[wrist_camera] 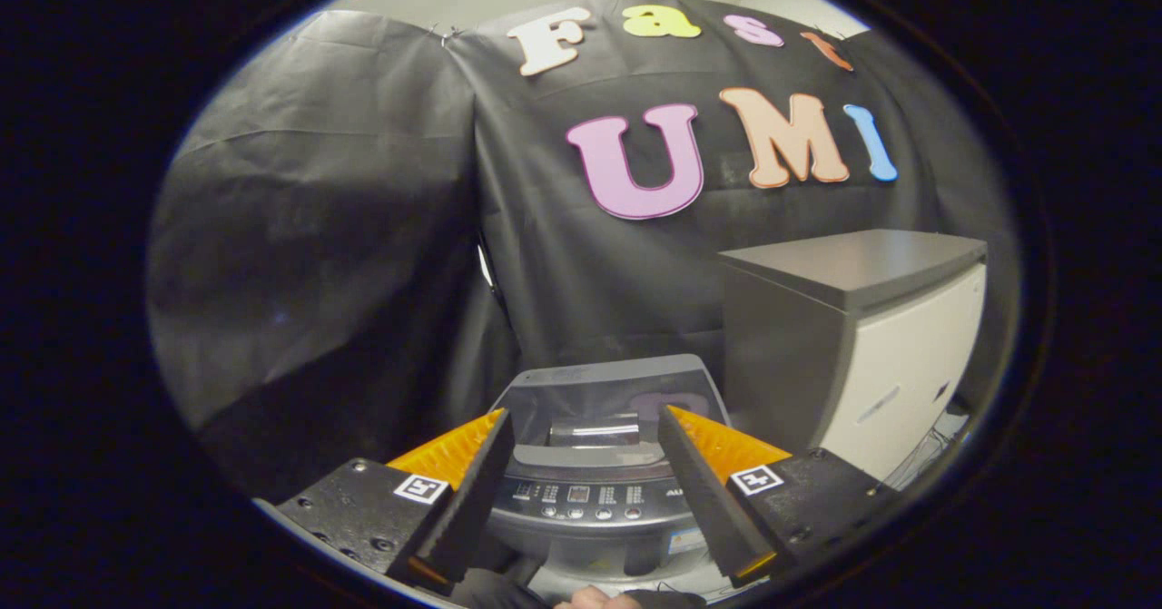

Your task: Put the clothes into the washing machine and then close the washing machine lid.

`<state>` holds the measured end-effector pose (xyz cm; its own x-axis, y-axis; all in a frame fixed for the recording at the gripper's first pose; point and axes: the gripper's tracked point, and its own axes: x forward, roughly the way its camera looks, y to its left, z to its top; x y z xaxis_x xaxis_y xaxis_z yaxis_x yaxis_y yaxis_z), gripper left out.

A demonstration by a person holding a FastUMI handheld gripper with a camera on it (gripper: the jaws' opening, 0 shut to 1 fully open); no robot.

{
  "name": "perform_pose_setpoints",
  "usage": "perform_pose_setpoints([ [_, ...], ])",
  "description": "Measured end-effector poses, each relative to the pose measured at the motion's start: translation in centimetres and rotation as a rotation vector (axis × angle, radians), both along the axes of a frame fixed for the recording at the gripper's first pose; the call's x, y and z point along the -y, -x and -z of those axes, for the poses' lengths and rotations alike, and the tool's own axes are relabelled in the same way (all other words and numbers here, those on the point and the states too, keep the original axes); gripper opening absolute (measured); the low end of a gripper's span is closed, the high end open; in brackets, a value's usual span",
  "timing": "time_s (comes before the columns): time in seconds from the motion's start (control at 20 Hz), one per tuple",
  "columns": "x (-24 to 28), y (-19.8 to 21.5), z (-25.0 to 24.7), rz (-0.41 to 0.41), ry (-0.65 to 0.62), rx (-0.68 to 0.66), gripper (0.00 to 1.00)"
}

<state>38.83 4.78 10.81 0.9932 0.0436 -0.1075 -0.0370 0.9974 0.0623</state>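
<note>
The claw [585,427] stands wide apart, holding nothing. Between and just beyond its fingers sits the washing machine [595,491], its lid [604,391] down over the top and control panel nearest. A grey-topped cabinet [862,337] stands close beside it. The machine's lower body is cut off.

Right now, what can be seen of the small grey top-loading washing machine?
The small grey top-loading washing machine stands just ahead of the open gripper, framed between its fingers. Its glossy translucent lid looks shut. A front control panel carries round buttons. A taller grey-and-white cabinet stands beside it.
</note>
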Motion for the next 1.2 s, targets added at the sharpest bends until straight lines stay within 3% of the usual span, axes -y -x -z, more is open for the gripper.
perform_pose_setpoints([
  [0.3,1.5,8.0,2.9,0.040,0.066,0.041,0.97],
  [0.45,1.8,11.2,3.6,0.042,0.027,0.063,0.97],
  [1.2,3.9,19.3,5.1,0.105,0.013,0.227,0.97],
])
